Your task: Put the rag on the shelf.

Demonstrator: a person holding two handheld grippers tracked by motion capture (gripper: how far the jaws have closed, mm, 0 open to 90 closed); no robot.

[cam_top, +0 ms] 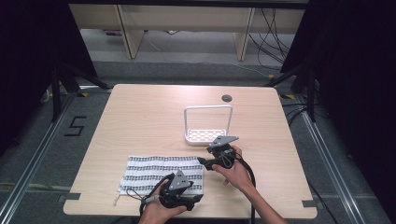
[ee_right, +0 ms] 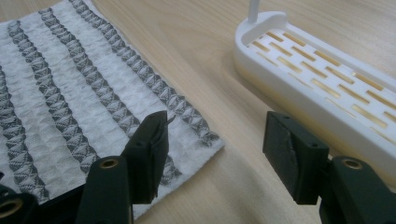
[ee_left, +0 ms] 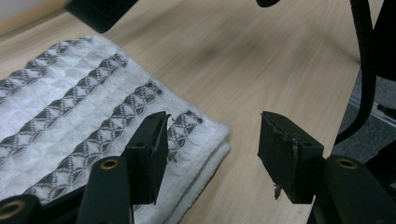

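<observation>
A white towel (cam_top: 159, 173) with grey patterned stripes lies flat on the table's front half. My left gripper (cam_top: 196, 199) is open at the towel's near right corner; in the left gripper view its jaws (ee_left: 212, 154) straddle that corner of the towel (ee_left: 70, 116), which shows two layers at the edge. My right gripper (cam_top: 203, 162) is open at the far right corner; in the right gripper view one jaw of the gripper (ee_right: 215, 154) hangs over the towel (ee_right: 70, 107) and the other over bare wood. Neither holds anything.
A white slotted rack (cam_top: 208, 135) with a tall hoop handle stands just behind the right gripper, close on the right in the right gripper view (ee_right: 327, 88). The light wooden table (cam_top: 140, 112) has a cable hole (cam_top: 227, 98) at the back. Cables trail off the front edge.
</observation>
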